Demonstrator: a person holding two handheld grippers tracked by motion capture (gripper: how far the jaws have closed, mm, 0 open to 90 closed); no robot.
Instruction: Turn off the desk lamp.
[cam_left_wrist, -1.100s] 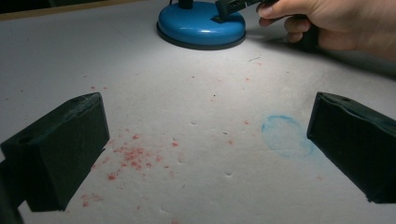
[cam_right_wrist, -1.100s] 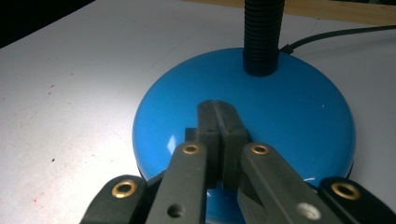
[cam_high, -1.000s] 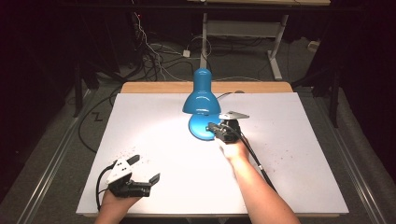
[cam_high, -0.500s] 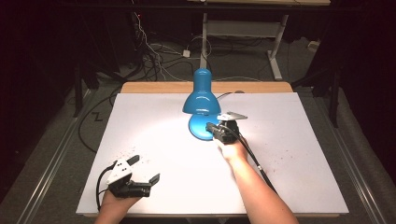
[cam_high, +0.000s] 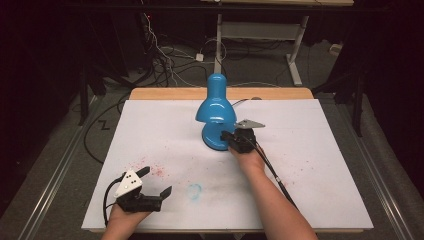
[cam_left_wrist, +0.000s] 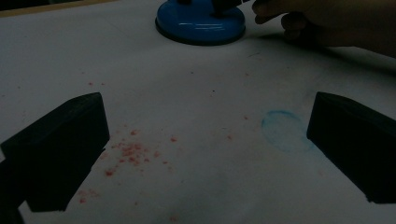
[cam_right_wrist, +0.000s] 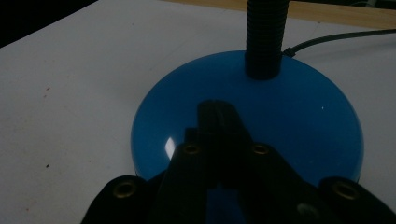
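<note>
My right gripper (cam_high: 231, 136) sits just right of centre in the high view, its jaws pressed fully together with their tips lying over the dome of the blue desk lamp (cam_high: 216, 107); nothing is pinched between them. In the right gripper view the closed tips lie across the glossy blue base (cam_right_wrist: 289, 126), below the black ribbed neck (cam_right_wrist: 264, 32) rising at the top of the frame, so I judge I am pressing on the base, perhaps at a switch I cannot make out. The lamp stands at the upper middle of the white table (cam_high: 325, 165), its shade bent over toward me and its cord (cam_right_wrist: 336, 39) trailing off behind. I expect the base to be weighted and steady but slick under my pads, the shade thin and easily dented, and the neck flexible, springing when bent. To move the lamp I would clamp the neck low, right above the base; the smooth dome offers no purchase. My left gripper (cam_high: 152, 181) rests at the lower left of the high view, jaws spread wide and empty over red specks (cam_left_wrist: 130, 154) and a faint blue ring (cam_left_wrist: 282, 130). Against the earlier frames nothing has shifted: both hands, lamp and jaws stand as they did.
</note>
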